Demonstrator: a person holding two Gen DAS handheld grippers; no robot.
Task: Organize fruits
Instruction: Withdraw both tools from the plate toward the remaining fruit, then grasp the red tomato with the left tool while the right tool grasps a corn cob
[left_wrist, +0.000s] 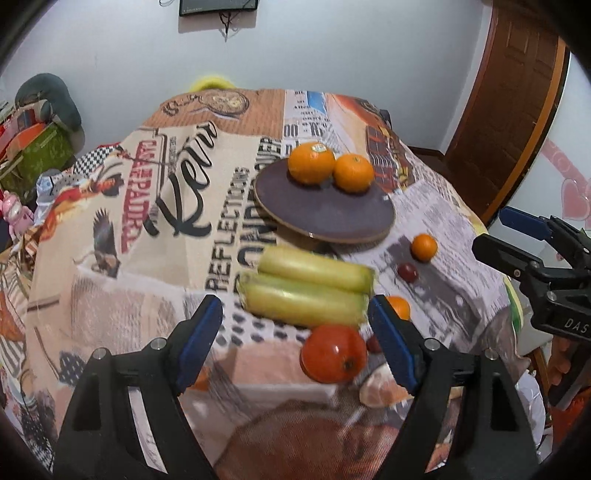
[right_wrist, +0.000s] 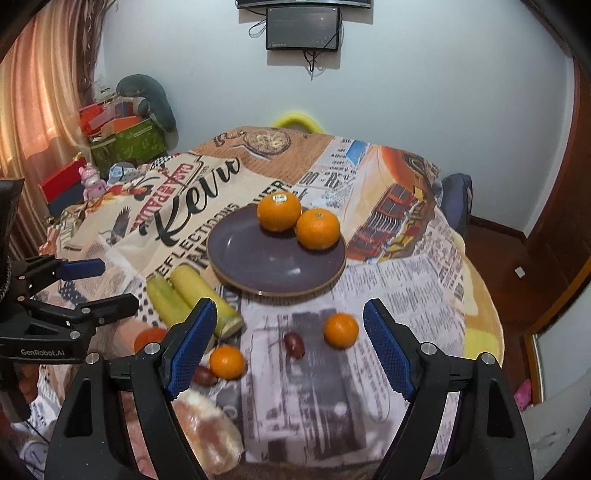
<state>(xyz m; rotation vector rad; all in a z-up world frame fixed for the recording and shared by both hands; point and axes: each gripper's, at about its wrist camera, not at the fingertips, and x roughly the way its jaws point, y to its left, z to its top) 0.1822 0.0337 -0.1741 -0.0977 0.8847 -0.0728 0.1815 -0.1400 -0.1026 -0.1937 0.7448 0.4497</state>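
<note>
A dark purple plate (left_wrist: 332, 218) (right_wrist: 258, 266) holds two oranges (left_wrist: 311, 163) (right_wrist: 317, 229) at its far edge. On the cloth lie two yellow-green bananas (left_wrist: 306, 291) (right_wrist: 184, 291), a red tomato (left_wrist: 334, 352) (right_wrist: 147, 338), two small oranges (left_wrist: 424, 246) (right_wrist: 341, 329) (right_wrist: 226, 362) and red grapes (left_wrist: 407, 272) (right_wrist: 294, 344). My left gripper (left_wrist: 295, 339) is open above the bananas and tomato. My right gripper (right_wrist: 290, 339) is open above the grape and small oranges. Each gripper shows at the edge of the other's view (left_wrist: 506, 240) (right_wrist: 99, 288).
A round table with a printed cloth (left_wrist: 147, 221) (right_wrist: 406, 277) holds everything. A wrapped bread piece (right_wrist: 207, 432) (left_wrist: 384, 387) lies near the front edge. Boxes and clutter (right_wrist: 122, 136) stand at the far left, a wooden door (left_wrist: 509, 110) at the right.
</note>
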